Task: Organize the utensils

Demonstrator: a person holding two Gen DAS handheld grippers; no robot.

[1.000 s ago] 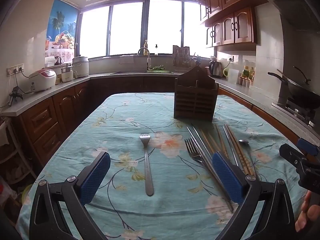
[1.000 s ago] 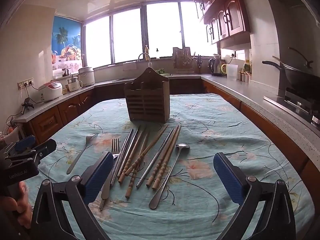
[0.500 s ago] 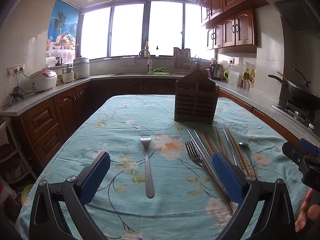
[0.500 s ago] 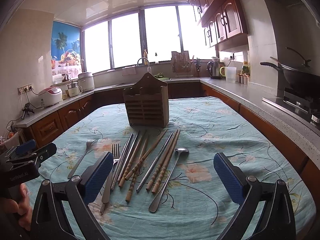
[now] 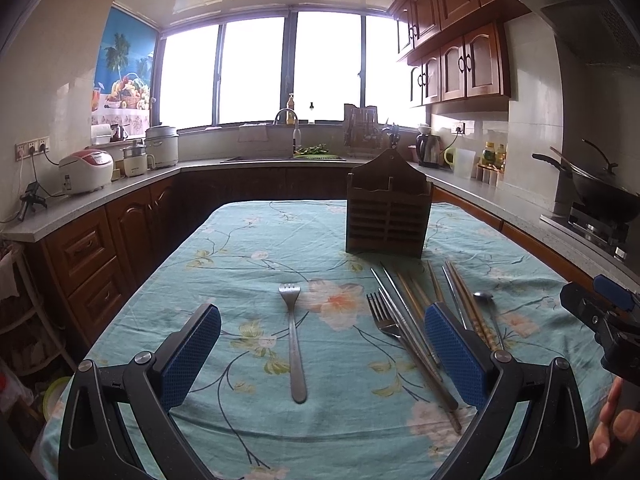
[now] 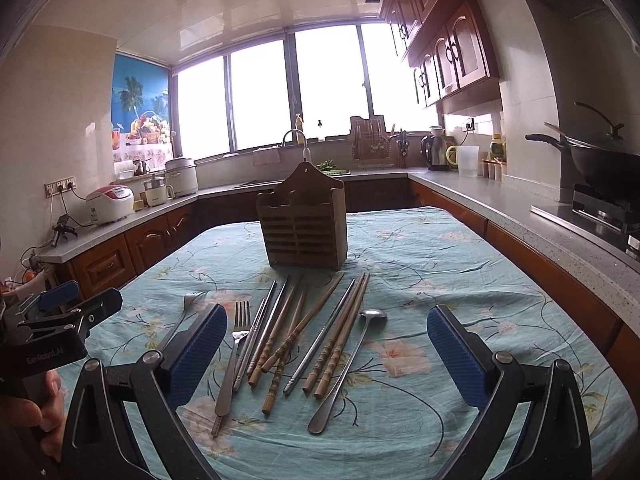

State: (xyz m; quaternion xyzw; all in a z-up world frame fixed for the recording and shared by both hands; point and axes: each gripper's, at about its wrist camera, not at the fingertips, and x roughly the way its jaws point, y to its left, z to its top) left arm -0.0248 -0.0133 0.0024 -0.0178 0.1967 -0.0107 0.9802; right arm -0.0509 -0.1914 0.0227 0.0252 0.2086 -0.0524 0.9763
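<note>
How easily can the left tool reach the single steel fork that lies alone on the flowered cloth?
Probably easily. The left tool is open and the single steel fork lies straight ahead between its blue pads, apart from the bundle of chopsticks; nothing stands in between.

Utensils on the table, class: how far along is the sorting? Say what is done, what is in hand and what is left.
Done: nothing shows; no handles stick out of the wooden holder. In hand: nothing; the left hand-held gripper and right hand-held gripper are open above the cloth. Left: the lone fork, second fork, chopsticks and spoon all lie on the tablecloth.
</note>
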